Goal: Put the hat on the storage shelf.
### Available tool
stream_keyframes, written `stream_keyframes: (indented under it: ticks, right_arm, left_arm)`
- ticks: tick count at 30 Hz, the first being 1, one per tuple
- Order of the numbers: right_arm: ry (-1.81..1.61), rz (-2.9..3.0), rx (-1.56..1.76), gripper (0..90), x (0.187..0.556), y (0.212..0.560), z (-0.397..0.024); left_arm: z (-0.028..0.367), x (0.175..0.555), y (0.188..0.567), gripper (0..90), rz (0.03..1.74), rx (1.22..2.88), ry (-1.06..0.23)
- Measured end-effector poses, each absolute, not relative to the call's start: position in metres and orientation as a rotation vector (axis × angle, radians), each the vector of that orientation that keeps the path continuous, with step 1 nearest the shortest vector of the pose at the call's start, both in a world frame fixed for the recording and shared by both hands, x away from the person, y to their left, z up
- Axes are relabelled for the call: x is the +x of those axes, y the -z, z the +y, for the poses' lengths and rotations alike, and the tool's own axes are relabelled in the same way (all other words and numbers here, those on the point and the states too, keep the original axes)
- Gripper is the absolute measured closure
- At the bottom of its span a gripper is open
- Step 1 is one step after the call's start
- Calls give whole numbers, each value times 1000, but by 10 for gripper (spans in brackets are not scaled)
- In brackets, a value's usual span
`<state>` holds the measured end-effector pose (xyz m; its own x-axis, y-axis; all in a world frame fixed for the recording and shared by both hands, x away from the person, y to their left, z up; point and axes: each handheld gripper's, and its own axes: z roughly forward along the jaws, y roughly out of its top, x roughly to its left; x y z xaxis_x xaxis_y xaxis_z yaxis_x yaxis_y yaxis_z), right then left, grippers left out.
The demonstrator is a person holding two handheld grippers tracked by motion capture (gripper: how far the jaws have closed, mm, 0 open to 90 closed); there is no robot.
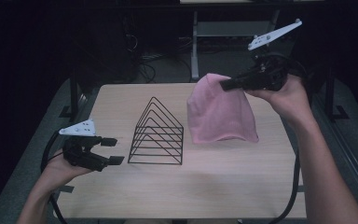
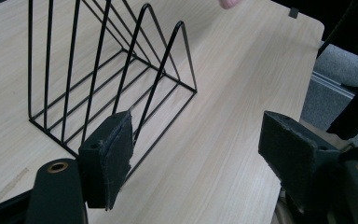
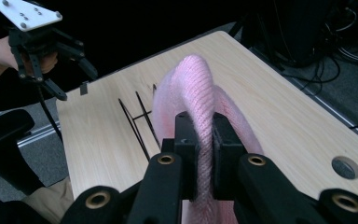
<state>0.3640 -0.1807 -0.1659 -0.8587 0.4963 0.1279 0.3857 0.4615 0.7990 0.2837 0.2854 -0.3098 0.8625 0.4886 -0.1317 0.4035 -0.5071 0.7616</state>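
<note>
High view: a pale wooden table [image 1: 242, 182] carries a black wire rack [image 1: 157, 135] of triangular loops, standing upright near the middle. To its right a pink knit hat [image 1: 219, 114] hangs from the right gripper [image 1: 224, 85], which grips it at the crown; the brim hangs low, at or just above the tabletop, and I cannot tell whether it touches. The right hand [image 1: 284, 95] holds that gripper above the far right part of the table, with the white plate [image 1: 274, 35] tilted up behind it.

The left gripper [image 1: 113, 150] hovers at the left edge of the table, just left of the rack and apart from it, its jaws spread with nothing between them. The left hand [image 1: 63, 168] holds it from below.

Left gripper view shows the two padded jaws wide apart, the rack [image 2: 107, 70] beyond the left-hand one and bare table [image 2: 233, 93] between them.

Right gripper view shows the jaws pressed on a fold of the hat [image 3: 198, 93], the ribbed fabric arching up from between them. Beyond the hat, rack wires [image 3: 137, 116] show, and the left gripper [image 3: 77, 84] sits at the far corner of the table.
</note>
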Motion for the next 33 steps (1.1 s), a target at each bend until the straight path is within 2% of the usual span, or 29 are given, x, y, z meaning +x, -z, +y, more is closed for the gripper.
stream_keyframes:
  ticks: [33]
  right_arm:
    - [-1378, 2640, 519, 828, 365, 114, -87]
  left_arm:
    - [258, 305, 273, 311, 557, 2185, -102]
